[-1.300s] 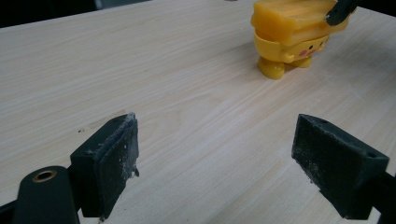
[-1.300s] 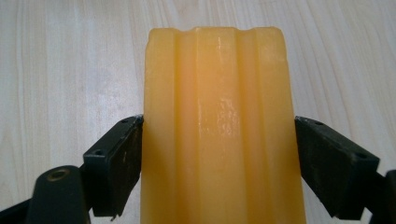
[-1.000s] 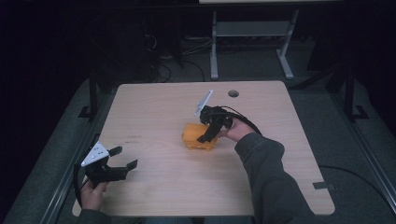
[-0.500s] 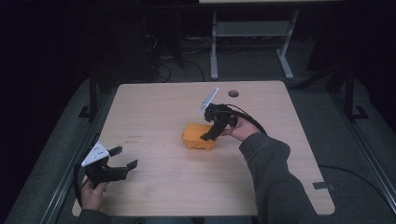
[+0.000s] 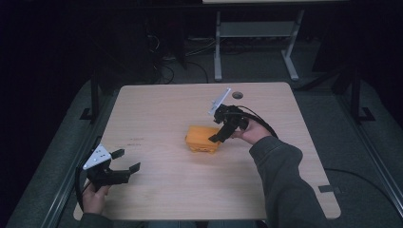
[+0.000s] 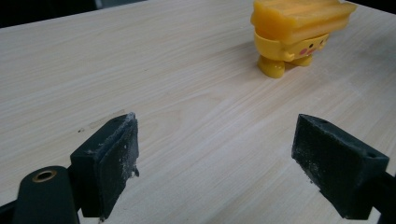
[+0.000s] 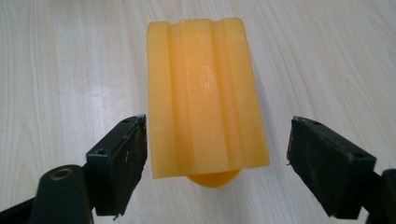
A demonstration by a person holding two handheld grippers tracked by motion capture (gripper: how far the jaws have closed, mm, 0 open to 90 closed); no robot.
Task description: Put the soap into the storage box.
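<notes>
The right gripper [image 5: 223,129] hangs over the middle of the pale wooden surface [image 5: 157,109], its jaws spread wide, and it tilts down at a yellow toy [image 5: 203,139] that stands just below and in front of it. In the right gripper view the right gripper [image 7: 215,161] brackets the near end of the toy [image 7: 205,95]: the left jaw sits just beside the toy's edge, whether touching or not I cannot tell, while the right jaw stands clear of it with bare wood between. From there the toy shows a flat, ridged orange-yellow top with a rounded yellow part peeking out beneath its near edge. A grey three-cornered plate [image 5: 219,100] rises from the top of this gripper, and a black cable [image 5: 260,122] loops from it past the person's right hand [image 5: 250,134] and grey sleeve [image 5: 285,180]. Well apart, near the surface's front left corner, the left gripper [image 5: 126,160] is held low in the left hand [image 5: 94,198], jaws likewise spread, pinching nothing. In the left gripper view the left gripper [image 6: 215,163] opens over bare wood grain, and the toy [image 6: 295,35] stands far off at the upper right, showing short yellow feet, a pink cheek mark and the slab-like top. Toward the far edge of the surface lies a small dark round hole [image 5: 237,95]. Beyond the surface, a grey metal frame [image 5: 256,38] stands on the dim floor.
</notes>
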